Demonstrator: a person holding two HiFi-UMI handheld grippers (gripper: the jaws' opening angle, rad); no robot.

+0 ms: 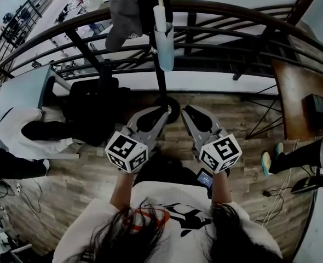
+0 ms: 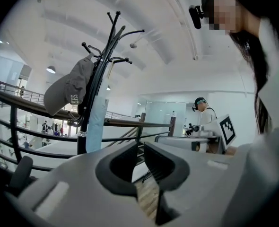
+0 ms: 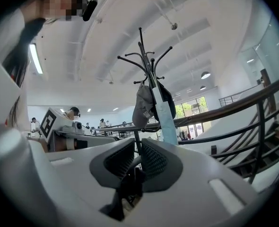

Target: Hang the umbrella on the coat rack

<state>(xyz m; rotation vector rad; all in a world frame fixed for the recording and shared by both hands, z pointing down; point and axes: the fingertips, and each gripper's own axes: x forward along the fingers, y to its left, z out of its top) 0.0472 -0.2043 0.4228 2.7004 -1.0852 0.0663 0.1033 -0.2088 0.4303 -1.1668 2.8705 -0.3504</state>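
The umbrella (image 1: 164, 48) is being carried by the coat rack (image 1: 160, 84), beside its grey cap (image 1: 123, 18) (hanging looks done). The left hand-held gripper (image 1: 166, 112) and right hand-held gripper (image 1: 185, 110) are being held pressed together, empty, near the rack's base; probably only withdrawal is being called for.

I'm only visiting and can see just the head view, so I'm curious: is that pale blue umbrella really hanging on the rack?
Observer: Yes. From the right gripper view, the umbrella hangs straight down along the coat rack, beside a grey cap. What holds it is hidden.
Visitor: What's at the rack's top? It's cut off for me.
Observer: Several curved hooks fan out, and those above the cap are bare.
Visitor: Are the tools holding anything?
Observer: No. The left tool and the right tool each have their jaws drawn almost together, with nothing between them.
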